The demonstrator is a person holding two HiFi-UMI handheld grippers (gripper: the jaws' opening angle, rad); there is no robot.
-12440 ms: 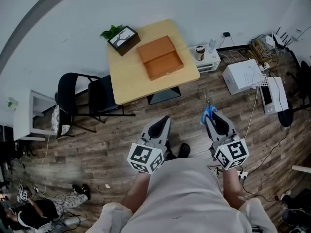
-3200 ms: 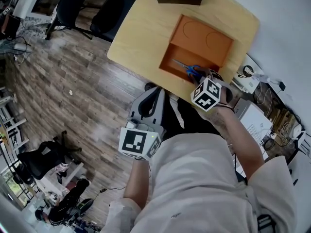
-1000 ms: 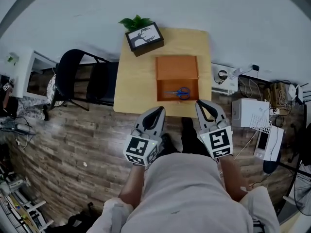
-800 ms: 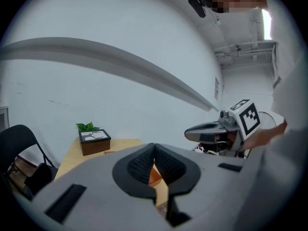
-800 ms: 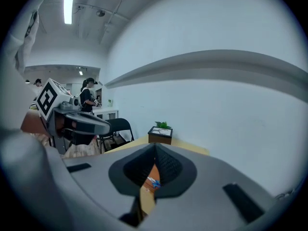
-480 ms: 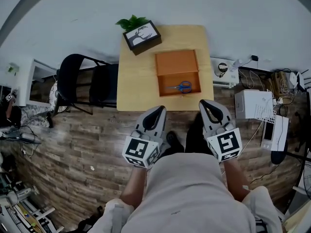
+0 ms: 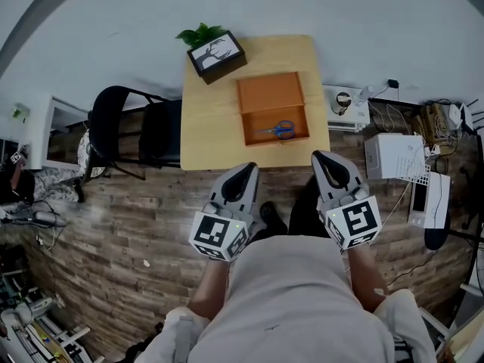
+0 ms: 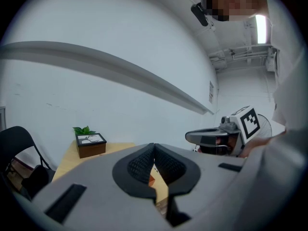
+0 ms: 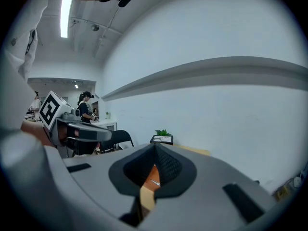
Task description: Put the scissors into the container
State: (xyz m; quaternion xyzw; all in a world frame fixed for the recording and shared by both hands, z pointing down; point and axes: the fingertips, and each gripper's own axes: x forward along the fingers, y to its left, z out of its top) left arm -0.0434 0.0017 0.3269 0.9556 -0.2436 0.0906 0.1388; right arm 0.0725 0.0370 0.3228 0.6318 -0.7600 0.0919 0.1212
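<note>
The scissors (image 7: 278, 130), blue-handled, lie inside the near half of the open orange container (image 7: 269, 94) on the light wooden table (image 7: 208, 131). Both grippers hang over the floor, short of the table's near edge. My left gripper (image 7: 246, 172) is shut and empty. My right gripper (image 7: 322, 158) is also shut, with nothing in it. In the left gripper view the jaws (image 8: 154, 148) meet at their tips, and a sliver of the orange container (image 8: 151, 181) shows below them. The right gripper view shows its jaws (image 9: 155, 148) meeting the same way.
A dark box with a picture and a green plant (image 7: 211, 51) stands at the table's far left corner. A black chair (image 7: 128, 138) sits left of the table. White devices and cables (image 7: 397, 157) crowd the floor to the right.
The right gripper earlier carried the scissors, reached into the container and left them there. Over the last second both shut grippers have drawn back a little from the table.
</note>
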